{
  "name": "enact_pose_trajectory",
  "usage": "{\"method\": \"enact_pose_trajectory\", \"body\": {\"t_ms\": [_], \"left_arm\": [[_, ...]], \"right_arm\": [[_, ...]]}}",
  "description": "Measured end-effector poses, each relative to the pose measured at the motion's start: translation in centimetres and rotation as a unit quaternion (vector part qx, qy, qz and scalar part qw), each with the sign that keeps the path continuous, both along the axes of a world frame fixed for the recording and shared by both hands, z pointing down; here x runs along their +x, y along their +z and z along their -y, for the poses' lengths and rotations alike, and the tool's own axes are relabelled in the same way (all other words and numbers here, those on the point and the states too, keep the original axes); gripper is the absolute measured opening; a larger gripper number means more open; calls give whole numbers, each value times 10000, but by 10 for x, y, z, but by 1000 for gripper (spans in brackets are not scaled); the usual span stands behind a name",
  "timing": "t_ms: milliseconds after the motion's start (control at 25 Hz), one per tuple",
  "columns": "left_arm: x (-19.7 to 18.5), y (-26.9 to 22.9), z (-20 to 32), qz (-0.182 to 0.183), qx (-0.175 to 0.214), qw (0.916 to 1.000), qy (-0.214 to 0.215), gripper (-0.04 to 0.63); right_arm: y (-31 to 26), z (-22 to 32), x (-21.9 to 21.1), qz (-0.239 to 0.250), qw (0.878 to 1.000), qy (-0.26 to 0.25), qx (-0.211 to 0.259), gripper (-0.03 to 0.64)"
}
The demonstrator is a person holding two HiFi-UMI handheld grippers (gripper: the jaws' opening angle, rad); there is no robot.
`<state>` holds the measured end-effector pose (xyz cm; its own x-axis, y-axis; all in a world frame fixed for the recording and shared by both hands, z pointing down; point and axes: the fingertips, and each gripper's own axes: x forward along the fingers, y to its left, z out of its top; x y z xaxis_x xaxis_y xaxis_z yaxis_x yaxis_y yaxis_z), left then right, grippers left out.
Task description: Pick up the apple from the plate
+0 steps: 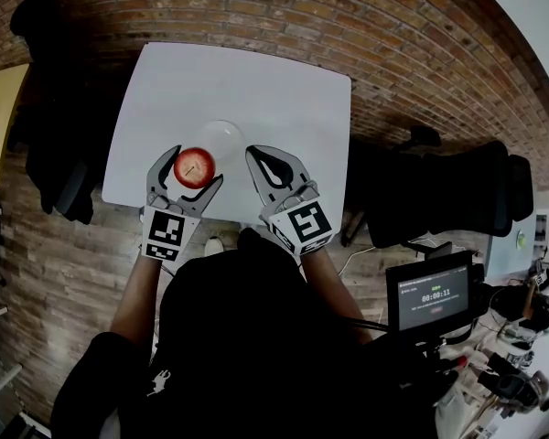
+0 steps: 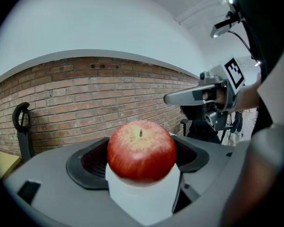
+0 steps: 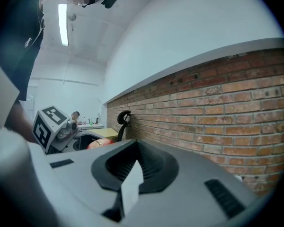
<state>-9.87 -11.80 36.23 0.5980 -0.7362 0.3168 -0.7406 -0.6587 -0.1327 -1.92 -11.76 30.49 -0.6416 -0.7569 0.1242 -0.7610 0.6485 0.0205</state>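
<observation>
A white table (image 1: pixel 247 76) is seen against a brick wall (image 1: pixel 256 7). It is flanked by a dark chair (image 1: pixel 59 154) on the left and a black office chair (image 1: pixel 457 190) on the right. A small screen (image 1: pixel 430 295) is lit at the near right. Nothing is seen between the grippers and the plate (image 1: pixel 231 135), which lies near the table's near edge. No contents can be made out on its bare part.

The apple (image 1: pixel 194 166) is clamped between the jaws of the left gripper (image 1: pixel 198 165), stem up, over the plate's near left rim. Whether it rests on the plate cannot be told.

The right gripper (image 1: pixel 263 158) is held just right of the plate, over the table's near edge. Its jaws are drawn together, with only a thin sliver left between them and nothing gripped.
</observation>
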Motion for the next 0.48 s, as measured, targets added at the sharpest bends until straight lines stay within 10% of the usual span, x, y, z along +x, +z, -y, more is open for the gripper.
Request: {"method": "enact_pose_trajectory", "body": {"t_ms": [480], "left_arm": [[12,20,11,-28,-196,9998,74,411]], "right_arm": [[10,6,14,-77,9999,66,-91,3]]}}
